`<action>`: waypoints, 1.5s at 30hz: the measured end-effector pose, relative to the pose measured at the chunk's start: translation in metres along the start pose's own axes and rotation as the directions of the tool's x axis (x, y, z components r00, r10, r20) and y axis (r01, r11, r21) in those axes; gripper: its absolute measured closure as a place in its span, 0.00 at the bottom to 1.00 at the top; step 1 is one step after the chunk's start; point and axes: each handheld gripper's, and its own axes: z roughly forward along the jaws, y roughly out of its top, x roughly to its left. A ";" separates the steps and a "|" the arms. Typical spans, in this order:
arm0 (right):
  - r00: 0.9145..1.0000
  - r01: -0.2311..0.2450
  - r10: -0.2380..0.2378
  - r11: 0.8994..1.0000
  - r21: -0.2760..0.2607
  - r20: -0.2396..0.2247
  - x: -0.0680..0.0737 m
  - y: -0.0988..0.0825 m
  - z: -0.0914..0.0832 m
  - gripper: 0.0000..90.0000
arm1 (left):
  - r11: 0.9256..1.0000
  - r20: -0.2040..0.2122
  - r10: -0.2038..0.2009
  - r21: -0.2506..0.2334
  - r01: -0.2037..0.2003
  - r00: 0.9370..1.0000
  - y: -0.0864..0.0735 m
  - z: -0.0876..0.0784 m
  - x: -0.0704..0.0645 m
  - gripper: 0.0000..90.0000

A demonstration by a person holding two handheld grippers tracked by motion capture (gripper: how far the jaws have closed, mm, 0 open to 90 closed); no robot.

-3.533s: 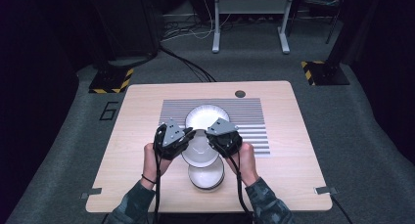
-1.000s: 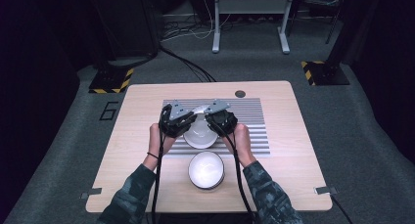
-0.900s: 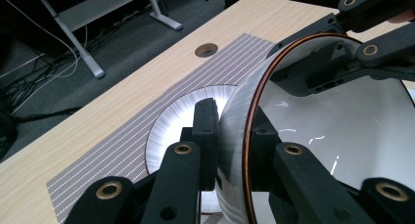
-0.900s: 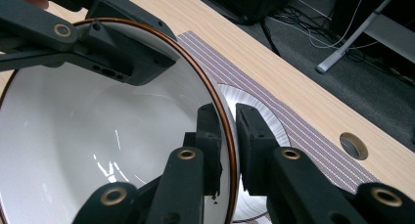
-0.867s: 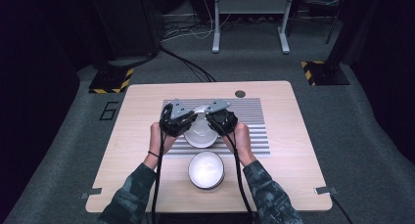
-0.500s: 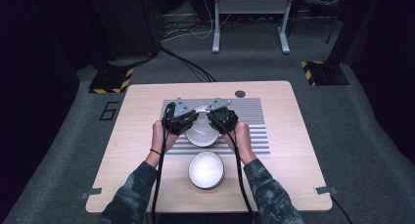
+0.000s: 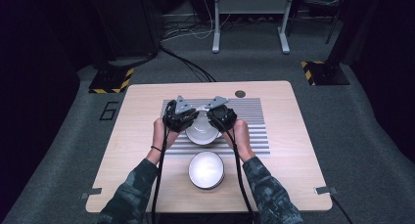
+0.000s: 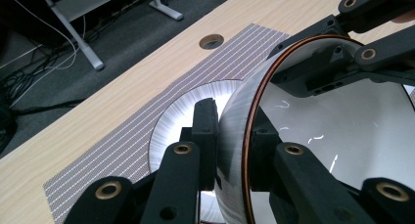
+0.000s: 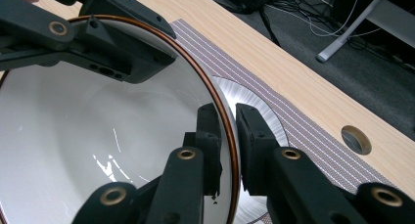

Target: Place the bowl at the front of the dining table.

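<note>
Nearest me a second white bowl (image 7: 206,169) sits on the desk (image 7: 122,150). Beyond it, my left gripper (image 7: 180,117) and right gripper (image 7: 221,118) each pinch opposite rims of the copper-edged bowl (image 7: 201,132), fingers clamped on its wall, over the striped mat (image 7: 254,121).

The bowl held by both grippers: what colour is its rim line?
Copper-brown, a thin line around the rim of the white bowl; it shows best in the right gripper view.
</note>
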 end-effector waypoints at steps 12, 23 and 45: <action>1.000 -0.002 0.002 1.000 0.020 0.016 -0.004 0.002 0.007 0.90 | 1.000 0.003 -0.012 0.010 0.012 1.000 0.001 0.009 0.005 0.87; 1.000 -0.022 0.020 0.998 0.059 0.022 -0.006 0.004 0.019 0.90 | 0.999 0.010 -0.046 0.027 0.046 0.999 -0.002 0.021 0.013 0.87; 0.999 -0.044 0.041 0.993 0.111 0.022 -0.022 -0.009 0.047 0.90 | 0.993 0.022 -0.085 0.082 0.083 0.996 -0.011 0.059 0.018 0.86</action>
